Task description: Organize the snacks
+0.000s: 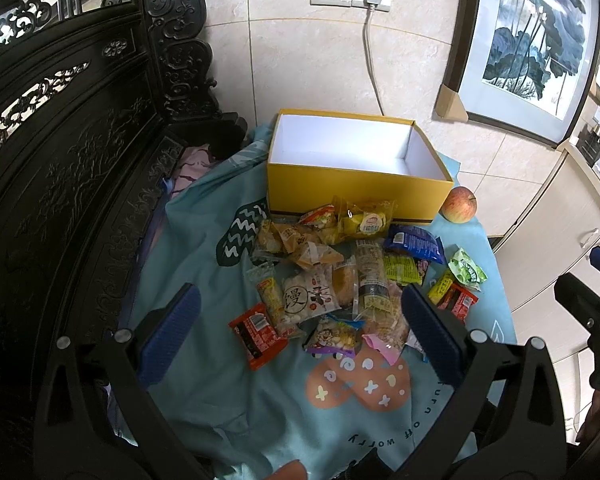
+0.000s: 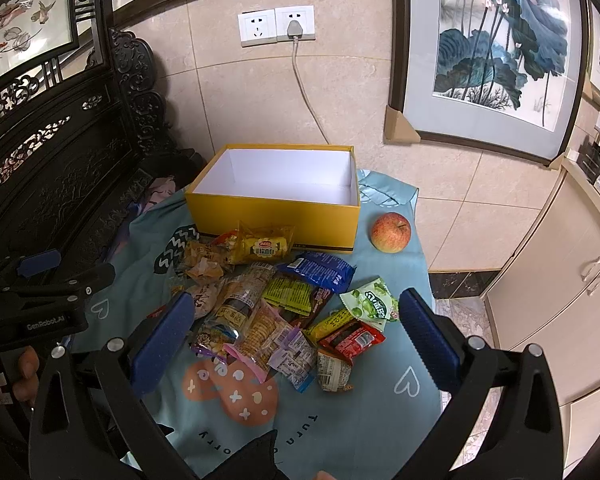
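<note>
Tiled wall w/ sockets and a framed lotus painting (image 2: 496, 52) at upper right; a teal cloth (image 1: 204, 392) is covering the surface below. Left gripper (image 1: 300, 332) is hovering low-centre over the snacks (image 1: 332, 276), fingers spread wide, gripping nothing. Right gripper (image 2: 296, 336) is doing likewise in its own view, fingers apart, pile btwn them. Yellow box (image 2: 276, 216) is sitting centre-frame behind the pile, white inside, nothing in it. An apple (image 2: 391, 232) is lying just right of the box.
</note>
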`<state>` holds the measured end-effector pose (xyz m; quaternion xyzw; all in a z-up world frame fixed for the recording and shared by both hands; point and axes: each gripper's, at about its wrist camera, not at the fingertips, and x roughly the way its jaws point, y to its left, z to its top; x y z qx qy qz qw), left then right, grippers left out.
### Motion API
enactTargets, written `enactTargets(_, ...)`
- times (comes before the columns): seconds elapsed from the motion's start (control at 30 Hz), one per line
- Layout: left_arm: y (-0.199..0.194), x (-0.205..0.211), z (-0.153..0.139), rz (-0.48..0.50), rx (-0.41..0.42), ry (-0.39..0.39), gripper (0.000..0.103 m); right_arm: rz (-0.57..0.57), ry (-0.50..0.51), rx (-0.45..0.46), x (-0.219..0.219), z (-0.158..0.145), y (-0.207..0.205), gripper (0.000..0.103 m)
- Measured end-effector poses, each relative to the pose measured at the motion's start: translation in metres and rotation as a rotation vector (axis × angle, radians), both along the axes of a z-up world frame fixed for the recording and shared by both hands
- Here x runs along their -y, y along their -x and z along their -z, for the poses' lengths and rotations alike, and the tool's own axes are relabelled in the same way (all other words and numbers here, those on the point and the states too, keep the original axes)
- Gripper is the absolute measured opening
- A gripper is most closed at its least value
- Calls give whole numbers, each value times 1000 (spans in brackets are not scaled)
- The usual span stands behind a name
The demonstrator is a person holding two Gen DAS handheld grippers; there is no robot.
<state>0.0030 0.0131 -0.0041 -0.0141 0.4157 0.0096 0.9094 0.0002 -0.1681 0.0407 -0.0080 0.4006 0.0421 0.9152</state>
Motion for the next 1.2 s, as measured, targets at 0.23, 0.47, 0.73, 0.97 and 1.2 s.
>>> enactTargets(0.23, 2, -3, 1, -1, 1, -1, 101, -3, 0, 1, -1, -1, -1, 102)
enactTargets(0.47, 2, -4, 1, -1, 0, -1, 101, -5, -2, -5, 0, -2, -2, 102)
enactTargets(0.73, -4, -5, 3, 2, -16, -4, 101, -4, -3, -16, 0, 0, -4, 102)
enactTargets(0.97, -17, -3, 19, 11, -49, -21, 101, -14, -9, -62, 7, 18, -15, 102)
enactTargets(1.2, -35, -44, 126, -34, -235, -44, 101, 32, 18, -290, 52, 130, -21, 102)
